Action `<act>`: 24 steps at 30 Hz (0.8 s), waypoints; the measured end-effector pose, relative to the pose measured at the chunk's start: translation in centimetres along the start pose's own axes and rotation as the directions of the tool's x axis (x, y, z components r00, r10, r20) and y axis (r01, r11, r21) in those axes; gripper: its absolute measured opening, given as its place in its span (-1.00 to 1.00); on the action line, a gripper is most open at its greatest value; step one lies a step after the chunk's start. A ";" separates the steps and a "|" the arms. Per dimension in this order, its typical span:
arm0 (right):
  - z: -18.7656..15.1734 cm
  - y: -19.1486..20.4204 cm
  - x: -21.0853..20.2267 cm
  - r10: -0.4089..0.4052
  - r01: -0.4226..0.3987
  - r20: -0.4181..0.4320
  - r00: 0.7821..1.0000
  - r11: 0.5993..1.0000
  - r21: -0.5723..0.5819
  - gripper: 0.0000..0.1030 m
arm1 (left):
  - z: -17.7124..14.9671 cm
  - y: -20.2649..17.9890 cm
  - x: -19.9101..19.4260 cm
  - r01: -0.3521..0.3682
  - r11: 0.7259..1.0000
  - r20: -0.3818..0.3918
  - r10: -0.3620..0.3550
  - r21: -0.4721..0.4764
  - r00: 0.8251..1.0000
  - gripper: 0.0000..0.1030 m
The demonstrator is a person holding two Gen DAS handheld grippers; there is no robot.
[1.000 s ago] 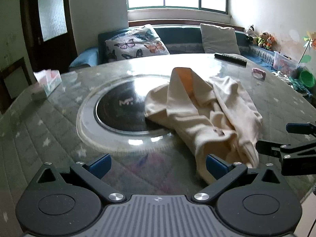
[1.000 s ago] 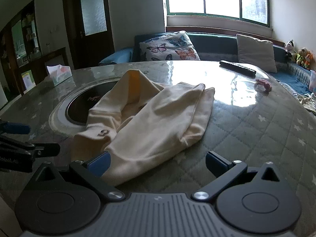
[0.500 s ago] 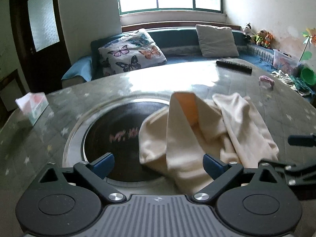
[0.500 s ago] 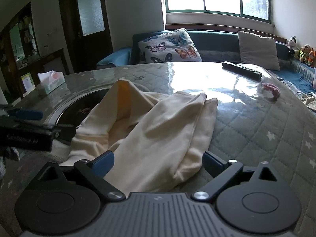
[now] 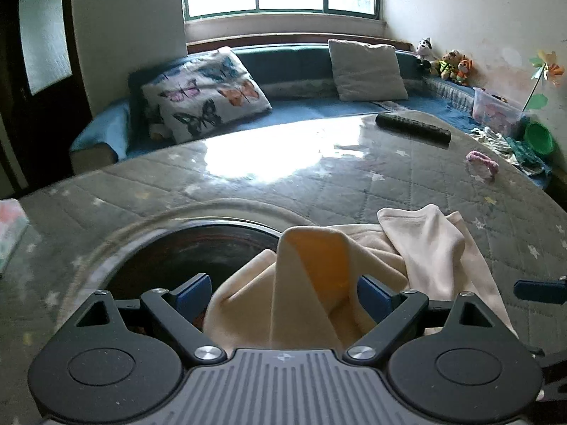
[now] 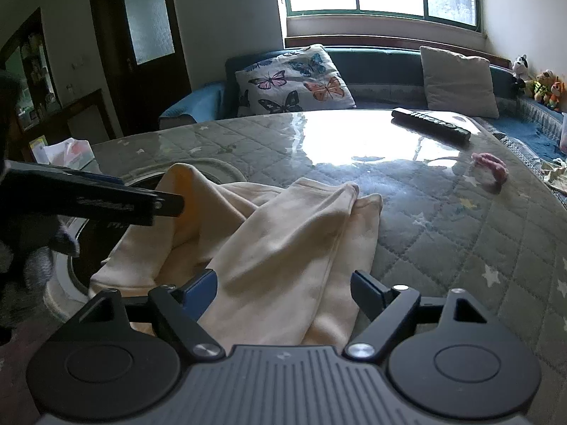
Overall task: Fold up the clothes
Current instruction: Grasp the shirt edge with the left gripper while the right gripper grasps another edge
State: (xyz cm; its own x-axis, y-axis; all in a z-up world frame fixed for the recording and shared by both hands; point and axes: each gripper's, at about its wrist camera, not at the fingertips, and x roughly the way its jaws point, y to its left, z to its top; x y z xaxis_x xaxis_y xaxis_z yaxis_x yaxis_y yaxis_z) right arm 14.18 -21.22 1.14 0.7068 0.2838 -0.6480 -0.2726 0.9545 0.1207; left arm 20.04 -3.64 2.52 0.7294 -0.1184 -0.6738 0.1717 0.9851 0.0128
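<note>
Left wrist view: the left gripper [image 5: 280, 295] has its jaws spread, and they have just been closing in. Between its blue fingers [image 5: 193, 292] rises a bunched fold of the cream garment [image 5: 436, 248], its orange lining facing the camera. The right finger's pad seems to touch the cloth; the left pad stands clear of it, so nothing is clamped. The rest of the garment trails away to the right of the fingers over the quilted table cover [image 5: 389, 191]. Ahead and left of the fingers lies the dark round inset [image 5: 198, 251] in the table. Far beyond the right finger lie a remote control [image 5: 413, 127] and a pink hair tie [image 5: 482, 161].

Right wrist view: the right gripper [image 6: 283, 290] is likewise spread, its jaws also having just narrowed. A flat flap of the garment [image 6: 290, 244] lies between its fingers [image 6: 202, 290], reaching forward from them; neither pad presses it. To the left of the fingers, the left gripper [image 6: 170, 205] reaches in with its tip at the raised orange-lined fold. A tissue box [image 6: 71, 152] sits far left; the remote [image 6: 430, 124] and hair tie [image 6: 490, 168] lie ahead to the right.
</note>
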 end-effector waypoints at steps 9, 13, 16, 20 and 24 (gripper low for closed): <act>2.6 -1.1 2.3 -0.016 0.016 0.004 1.000 1.000 0.019 0.38 | -0.8 1.0 0.5 0.051 0.998 0.010 -0.050 -0.033 0.999 -0.87; 3.7 -1.0 3.5 -0.001 0.001 -0.003 1.000 1.000 0.026 0.19 | -1.4 2.0 -1.7 0.004 0.998 0.052 0.000 -0.065 0.999 -0.87; 4.2 -0.2 4.2 0.012 -0.012 -0.007 1.000 1.000 0.007 0.08 | -2.3 3.0 -3.6 -0.035 0.995 0.076 0.042 -0.092 0.996 -0.87; 4.2 1.4 5.6 0.060 -0.061 -0.041 0.997 0.998 -0.009 -0.05 | -3.7 4.1 -5.7 -0.080 0.988 0.079 0.091 -0.129 0.993 -0.87; 3.4 2.8 7.1 0.067 -0.071 -0.093 0.993 0.997 -0.041 -0.40 | -5.2 5.3 -7.8 -0.105 0.979 0.078 0.120 -0.174 0.990 -0.88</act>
State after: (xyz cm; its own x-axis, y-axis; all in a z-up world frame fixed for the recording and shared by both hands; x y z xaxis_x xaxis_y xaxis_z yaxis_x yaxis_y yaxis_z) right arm 20.64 -16.27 -0.59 0.6229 0.3375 -0.7058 -0.3487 0.9274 0.1356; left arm 11.81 3.16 3.95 0.7939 -0.0091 -0.6080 -0.0236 0.9987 -0.0457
